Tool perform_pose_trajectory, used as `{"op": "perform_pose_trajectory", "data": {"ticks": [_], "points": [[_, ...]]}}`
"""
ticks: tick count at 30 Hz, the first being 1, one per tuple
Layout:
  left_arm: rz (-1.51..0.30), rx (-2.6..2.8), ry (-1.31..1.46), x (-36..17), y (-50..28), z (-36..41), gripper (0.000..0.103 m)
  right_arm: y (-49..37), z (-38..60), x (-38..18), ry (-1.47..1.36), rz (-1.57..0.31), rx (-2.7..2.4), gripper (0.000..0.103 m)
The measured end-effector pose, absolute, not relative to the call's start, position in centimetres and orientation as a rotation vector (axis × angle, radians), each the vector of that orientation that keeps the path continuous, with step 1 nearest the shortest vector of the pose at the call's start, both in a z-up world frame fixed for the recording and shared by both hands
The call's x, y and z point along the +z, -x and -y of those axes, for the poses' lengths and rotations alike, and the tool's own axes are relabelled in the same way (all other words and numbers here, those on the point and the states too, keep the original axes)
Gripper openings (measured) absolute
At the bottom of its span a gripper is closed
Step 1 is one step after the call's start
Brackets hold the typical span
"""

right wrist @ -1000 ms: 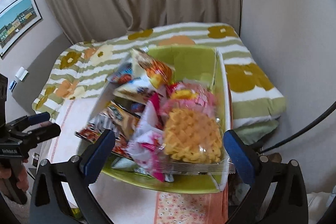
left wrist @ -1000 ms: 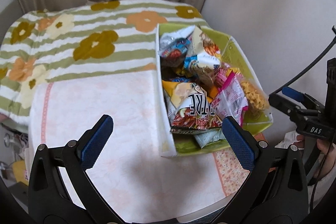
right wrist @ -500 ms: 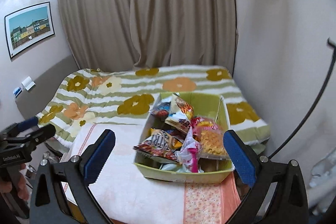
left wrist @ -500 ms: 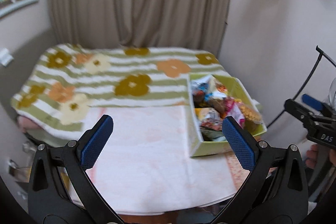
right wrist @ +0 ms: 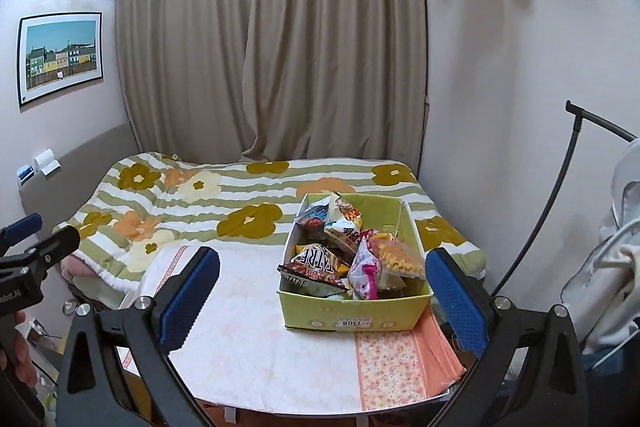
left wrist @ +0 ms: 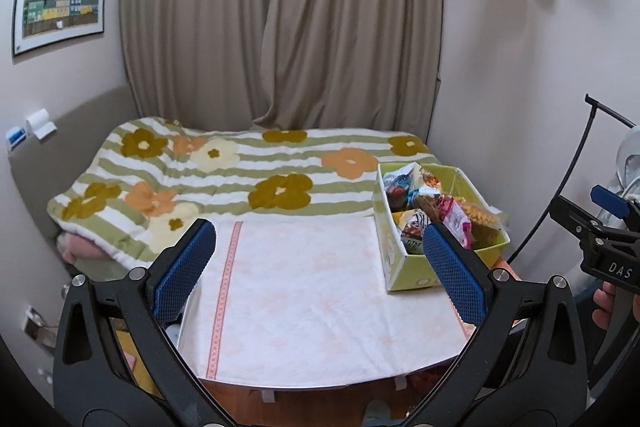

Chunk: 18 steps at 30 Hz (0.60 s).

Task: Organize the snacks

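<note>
On the table's right side sits the green snack box, packets heaped inside, long axis running away from me. Both tongs spread wide, holding nothing. My right gripper faces it straight on, nearer imo; left gripper has it off to the right.

Both cameras have pulled well back in the past second. My left hand-held gripper now hangs high over the near edge of the worktop, where a moment ago it hovered close above the cloth. My right hand-held gripper has backed away from the green snack box, which filled my view before and now sits small between the blue pads. The curtain and framed picture have come into view.
</note>
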<state>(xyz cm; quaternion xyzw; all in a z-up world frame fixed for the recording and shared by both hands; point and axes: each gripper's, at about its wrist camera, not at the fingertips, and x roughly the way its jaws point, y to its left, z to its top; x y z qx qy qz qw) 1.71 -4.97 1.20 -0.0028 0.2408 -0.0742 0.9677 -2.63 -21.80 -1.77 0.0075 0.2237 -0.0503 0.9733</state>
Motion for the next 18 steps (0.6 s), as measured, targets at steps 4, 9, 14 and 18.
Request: {"op": "perform_pose_trajectory", "data": {"ticks": [4,9,14,18], "points": [[-0.474,-0.157,0.001,1.41,-1.04,4.77,0.103,3.09,21.33,-1.6,-0.013,-0.439,-0.112,0.102],[-0.469,-0.164,0.002,1.52,-0.77,4.62,0.103,3.28,20.98,-1.6,-0.01,-0.437,-0.113,0.102],[-0.468,-0.163,-0.001,1.58,-0.86,4.7,0.103,3.14,20.86,-1.52,-0.007,-0.437,-0.11,0.102],[-0.464,-0.161,0.003,1.62,-0.95,4.68,0.103,2.93,20.98,-1.39,-0.007,-0.437,-0.104,0.102]]}}
